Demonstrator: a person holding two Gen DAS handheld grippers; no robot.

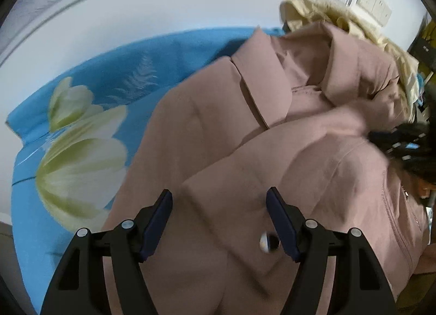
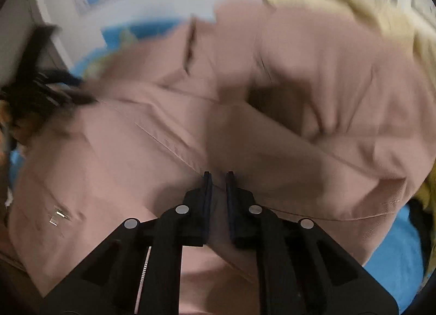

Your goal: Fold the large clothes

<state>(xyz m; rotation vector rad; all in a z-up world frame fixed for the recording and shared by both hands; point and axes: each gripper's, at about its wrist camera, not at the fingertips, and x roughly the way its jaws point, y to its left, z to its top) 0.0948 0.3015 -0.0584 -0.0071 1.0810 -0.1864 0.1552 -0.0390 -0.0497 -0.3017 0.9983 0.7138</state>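
Pink coat lies rumpled on the blue bedsheet, a cream garment at its far right. My left gripper hangs spread over it, empty — right gripper pinches a fold. Mid-fold, I judge; next, carry that flap across.

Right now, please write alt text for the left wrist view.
An open left claw hovers over a pink coat lying rumpled on a blue flowered bedsheet. A cream garment lies beyond the coat.
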